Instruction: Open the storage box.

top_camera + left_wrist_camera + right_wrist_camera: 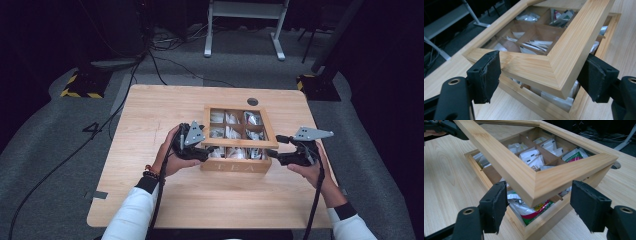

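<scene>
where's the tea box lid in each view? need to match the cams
High view: lid centre, over the tea box.
Left gripper view: lid raised, its near corner between the jaws.
Right gripper view: lid raised, its corner between the jaws.
Shared landmark: the table's round hole.

Pale, straight-grained wood was seen on the tea box (235, 165) and its lid frame (564, 53). White sachets (531, 156) were shown, one packet (536, 213) printed green and red. Matte black was noted on both grippers' pads (485, 75), light honey wood on the table (160, 105), white on the sleeves (132, 215).
</scene>
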`<control>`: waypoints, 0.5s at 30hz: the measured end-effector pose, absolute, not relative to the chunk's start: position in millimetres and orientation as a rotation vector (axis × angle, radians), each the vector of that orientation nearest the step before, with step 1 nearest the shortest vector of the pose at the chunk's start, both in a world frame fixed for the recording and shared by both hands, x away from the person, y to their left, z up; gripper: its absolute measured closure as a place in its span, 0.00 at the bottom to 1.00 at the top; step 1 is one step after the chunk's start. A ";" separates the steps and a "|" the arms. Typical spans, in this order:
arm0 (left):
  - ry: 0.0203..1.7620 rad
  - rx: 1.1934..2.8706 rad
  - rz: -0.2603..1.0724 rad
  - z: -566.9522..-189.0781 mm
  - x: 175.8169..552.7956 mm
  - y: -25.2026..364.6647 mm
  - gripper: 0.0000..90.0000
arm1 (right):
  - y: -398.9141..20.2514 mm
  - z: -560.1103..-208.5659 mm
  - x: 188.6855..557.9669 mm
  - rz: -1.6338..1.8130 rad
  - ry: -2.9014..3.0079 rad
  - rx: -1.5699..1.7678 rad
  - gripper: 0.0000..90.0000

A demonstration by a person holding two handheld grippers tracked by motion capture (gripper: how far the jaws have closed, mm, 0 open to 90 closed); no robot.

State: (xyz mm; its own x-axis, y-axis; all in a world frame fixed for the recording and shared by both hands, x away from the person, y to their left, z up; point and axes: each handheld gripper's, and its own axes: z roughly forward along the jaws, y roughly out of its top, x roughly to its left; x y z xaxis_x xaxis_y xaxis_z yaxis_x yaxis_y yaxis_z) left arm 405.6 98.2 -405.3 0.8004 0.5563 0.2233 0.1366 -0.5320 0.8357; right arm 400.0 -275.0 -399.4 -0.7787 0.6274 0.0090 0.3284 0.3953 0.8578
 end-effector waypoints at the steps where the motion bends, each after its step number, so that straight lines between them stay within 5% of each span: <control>1: 0.511 2.087 0.598 -404.5 405.7 98.1 0.26 | -276.1 -399.0 399.4 1.330 2.339 0.831 0.34; 15: 0.457 2.036 0.620 -373.1 412.8 99.1 0.45 | -320.1 -434.1 389.9 1.205 2.356 0.897 0.34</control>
